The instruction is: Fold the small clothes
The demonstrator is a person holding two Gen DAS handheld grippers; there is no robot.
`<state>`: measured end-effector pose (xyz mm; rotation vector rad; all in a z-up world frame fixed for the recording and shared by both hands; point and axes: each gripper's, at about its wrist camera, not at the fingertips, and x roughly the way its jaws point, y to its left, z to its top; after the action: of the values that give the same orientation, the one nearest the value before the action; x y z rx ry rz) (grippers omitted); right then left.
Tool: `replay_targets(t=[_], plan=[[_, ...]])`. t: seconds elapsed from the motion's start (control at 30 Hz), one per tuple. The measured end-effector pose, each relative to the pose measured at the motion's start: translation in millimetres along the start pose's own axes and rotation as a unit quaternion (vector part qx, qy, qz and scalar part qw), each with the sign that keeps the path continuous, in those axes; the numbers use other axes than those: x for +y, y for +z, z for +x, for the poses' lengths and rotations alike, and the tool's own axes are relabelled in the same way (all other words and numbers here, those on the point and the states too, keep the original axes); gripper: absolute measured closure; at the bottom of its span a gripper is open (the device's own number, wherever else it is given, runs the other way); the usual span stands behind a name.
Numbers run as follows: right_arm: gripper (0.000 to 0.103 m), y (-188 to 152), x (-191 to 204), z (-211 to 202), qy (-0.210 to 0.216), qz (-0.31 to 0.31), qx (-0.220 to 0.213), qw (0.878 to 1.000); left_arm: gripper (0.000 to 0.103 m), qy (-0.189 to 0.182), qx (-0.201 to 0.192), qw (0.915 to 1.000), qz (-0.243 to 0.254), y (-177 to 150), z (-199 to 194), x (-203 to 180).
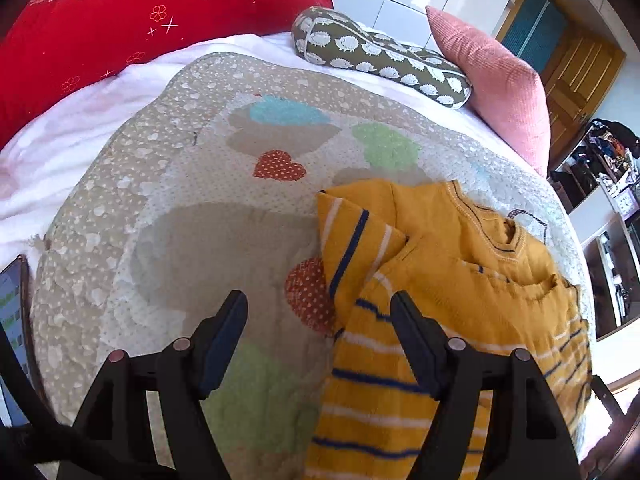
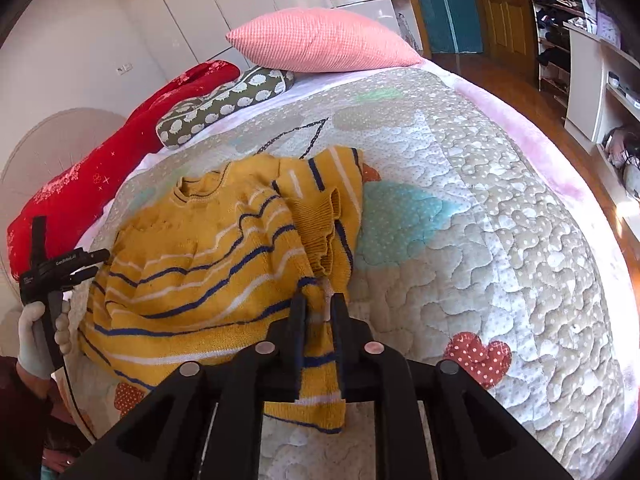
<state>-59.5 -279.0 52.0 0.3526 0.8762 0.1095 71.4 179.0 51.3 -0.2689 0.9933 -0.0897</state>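
Black fingers of my left gripper [image 1: 320,312] sit closest in the left wrist view, spread wide apart, nothing between them, hovering over the quilted mat [image 1: 192,240] just left of the yellow striped sweater [image 1: 448,280]. Sweater lies bunched on the mat, one sleeve folded across its front. Going right: my right gripper [image 2: 318,308] is nearly closed, clamped on the sweater's lower hem, fabric pinched between the pads. Behind, along the bed's far edge, I see a red pillow [image 1: 100,40], a hedgehog-print bolster [image 1: 380,56], then a pink cushion [image 1: 496,80]. A gloved hand [image 2: 40,336] holds the left tool at the right view's left edge.
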Motion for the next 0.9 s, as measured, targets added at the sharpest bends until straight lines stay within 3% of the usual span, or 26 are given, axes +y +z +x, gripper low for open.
replay_targets(t=[0.07,0.13,0.27,0.33,0.37,0.4,0.43,0.5,0.63,0.77,0.9], plan=[[0.059,-5.6,-5.2,-13.4,0.008,0.009,-0.013,1.0,0.029,-0.013,0.009,0.9999,0.003,-11.4,-10.6,9.5],[0.043,-12.7,-11.1,-22.2,0.012,0.02,-0.021,1.0,0.029,-0.029,0.027,0.9992,0.01,-27.5,-13.0,16.7],[0.041,-32.6,-20.3,-24.3,0.026,0.041,-0.01,0.999,0.029,-0.077,0.069,0.9943,0.028,-62.1,-0.2,15.8],[0.041,-41.7,-17.3,-18.9,0.035,0.048,-0.002,0.998,0.029,-0.073,0.058,0.9947,0.043,-71.5,-1.3,6.2],[0.045,-44.6,-14.0,-14.8,0.044,0.046,0.002,0.998,0.038,-0.074,0.062,0.9939,0.054,-74.5,-1.3,-0.6],[0.055,-46.5,-9.5,-10.3,0.053,0.043,0.009,0.998,0.053,-0.067,0.072,0.9929,0.067,-76.4,-0.5,-8.3],[0.095,-47.5,-5.1,-4.4,0.064,0.04,0.021,0.997,0.083,-0.055,0.085,0.9913,0.084,-76.6,-0.2,-15.0],[0.095,-45.4,-1.1,1.3,0.069,0.043,0.035,0.996,0.092,-0.033,0.086,0.9896,0.111,-70.4,-10.0,-23.9],[0.096,-33.8,-8.7,-17.8,0.057,0.046,0.013,0.997,0.095,0.0,0.062,0.9913,0.116,-56.7,-37.9,-15.6],[0.095,-38.4,-20.9,-20.0,0.039,0.05,0.027,0.998,0.095,0.079,0.07,0.9885,0.108,-66.2,-29.3,7.9],[0.09,-47.8,-17.7,-9.3,0.012,0.036,0.042,0.998,0.095,0.067,0.076,0.992,0.075,-76.5,-26.9,28.4]])
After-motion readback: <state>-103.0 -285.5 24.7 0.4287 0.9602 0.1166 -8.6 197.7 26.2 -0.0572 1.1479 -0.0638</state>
